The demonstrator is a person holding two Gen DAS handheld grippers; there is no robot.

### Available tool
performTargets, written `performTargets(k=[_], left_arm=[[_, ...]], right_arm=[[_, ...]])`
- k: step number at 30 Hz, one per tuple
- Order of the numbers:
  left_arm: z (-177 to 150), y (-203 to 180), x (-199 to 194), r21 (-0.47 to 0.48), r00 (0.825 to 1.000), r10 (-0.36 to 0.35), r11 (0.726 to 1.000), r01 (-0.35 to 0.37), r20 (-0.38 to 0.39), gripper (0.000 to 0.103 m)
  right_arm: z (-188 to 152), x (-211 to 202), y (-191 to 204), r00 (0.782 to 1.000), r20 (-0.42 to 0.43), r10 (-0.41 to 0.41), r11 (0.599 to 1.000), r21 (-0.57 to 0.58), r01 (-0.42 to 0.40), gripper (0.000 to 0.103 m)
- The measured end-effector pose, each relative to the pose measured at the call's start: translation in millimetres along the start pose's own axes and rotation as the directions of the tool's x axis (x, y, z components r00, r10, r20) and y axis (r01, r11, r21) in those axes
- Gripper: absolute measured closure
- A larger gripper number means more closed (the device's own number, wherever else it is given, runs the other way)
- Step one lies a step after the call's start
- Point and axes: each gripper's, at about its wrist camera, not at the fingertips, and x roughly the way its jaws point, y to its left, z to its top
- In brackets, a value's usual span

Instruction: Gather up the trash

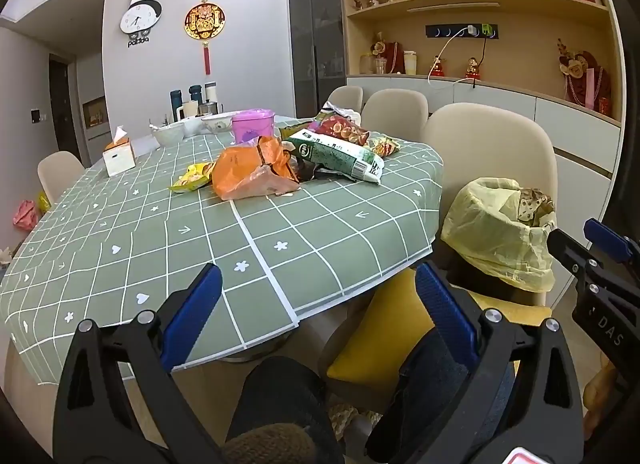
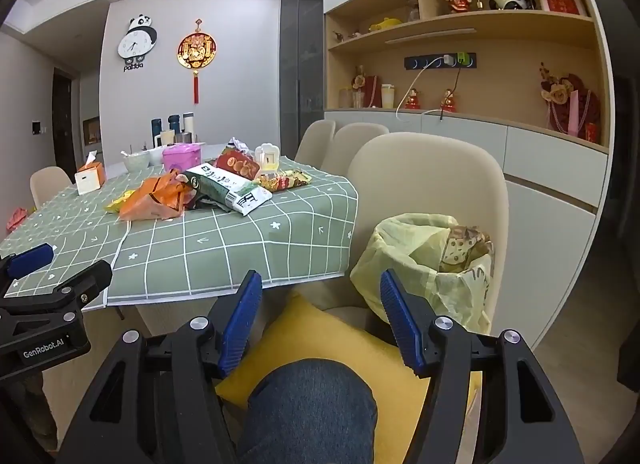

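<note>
Trash pile on table, both grippers empty

Crumpled orange plastic bag (image 1: 250,174), green-white snack packet (image 1: 340,154) and red printed wrapper (image 1: 340,128) heaped mid green checked tablecloth (image 1: 120,248). Yellow-lined bin (image 2: 424,264) sits on beige chair (image 2: 432,176) beside table. Left gripper (image 1: 316,304) and right gripper (image 2: 320,312) wide apart, holding nothing, hovering near table edge.
</note>
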Motion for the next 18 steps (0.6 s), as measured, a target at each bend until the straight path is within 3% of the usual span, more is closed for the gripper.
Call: performTargets(k=[18], left_arm=[[-3.6, 1.0, 7.7, -0.004, 0.999, -0.001, 1.0, 0.001, -0.036, 0.01]], right_arm=[[-2.1, 8.5, 1.7, 0.999, -0.035, 0.0, 1.0, -0.008, -0.001, 0.045]])
